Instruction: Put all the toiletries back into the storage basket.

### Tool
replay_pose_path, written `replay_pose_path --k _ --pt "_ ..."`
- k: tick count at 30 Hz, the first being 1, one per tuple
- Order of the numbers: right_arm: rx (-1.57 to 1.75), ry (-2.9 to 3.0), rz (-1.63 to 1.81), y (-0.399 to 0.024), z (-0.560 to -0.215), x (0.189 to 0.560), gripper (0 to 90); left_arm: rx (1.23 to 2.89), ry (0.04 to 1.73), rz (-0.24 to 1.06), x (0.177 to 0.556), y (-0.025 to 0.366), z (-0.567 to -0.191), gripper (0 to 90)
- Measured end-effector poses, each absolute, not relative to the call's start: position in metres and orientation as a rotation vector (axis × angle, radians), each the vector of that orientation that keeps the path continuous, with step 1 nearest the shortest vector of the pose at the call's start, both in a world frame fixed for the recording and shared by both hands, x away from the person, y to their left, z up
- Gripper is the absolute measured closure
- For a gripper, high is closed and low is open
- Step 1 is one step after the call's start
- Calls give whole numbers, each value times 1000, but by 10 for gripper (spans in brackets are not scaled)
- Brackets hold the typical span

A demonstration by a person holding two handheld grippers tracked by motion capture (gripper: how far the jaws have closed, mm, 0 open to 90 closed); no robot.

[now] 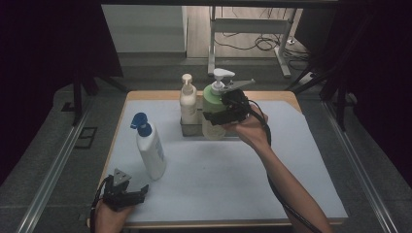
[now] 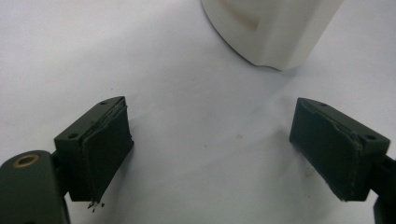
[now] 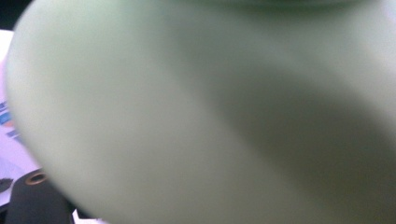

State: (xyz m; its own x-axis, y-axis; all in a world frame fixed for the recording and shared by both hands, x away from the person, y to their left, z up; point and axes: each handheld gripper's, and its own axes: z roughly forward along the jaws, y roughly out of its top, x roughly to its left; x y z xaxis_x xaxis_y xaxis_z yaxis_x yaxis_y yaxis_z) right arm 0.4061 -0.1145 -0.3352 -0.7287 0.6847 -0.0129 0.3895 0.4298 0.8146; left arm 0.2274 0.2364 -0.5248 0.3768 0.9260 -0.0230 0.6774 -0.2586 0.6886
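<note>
The right gripper (image 1: pixel 221 110) is clamped around the body of the green pump bottle (image 1: pixel 212 104), its jaws set wide on the bottle's sides at about mid-height, with the person's hand behind it to the right. In the right gripper view the green bottle's curved wall (image 3: pixel 210 116) sits blurred, right up against the camera. The bottle stands at the far middle of the table (image 1: pixel 301 160), touching or just beside a metal holder (image 1: pixel 190 127), in which a cream pump bottle (image 1: pixel 188 99) stands upright to its left. The left gripper (image 1: pixel 127 193) rests at the near left edge with its jaws spread apart and nothing between them; just beyond it stands a white bottle with a blue pump (image 1: pixel 149 148), whose base (image 2: pixel 271 28) appears ahead of the jaws in the left gripper view.
</note>
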Motion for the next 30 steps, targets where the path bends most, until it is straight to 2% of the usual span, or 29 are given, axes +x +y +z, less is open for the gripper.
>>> replay_pose_path --k 30 --pt "1005 2259 1143 -107 -338 453 124 2027 1379 518 227 236 -525 123"
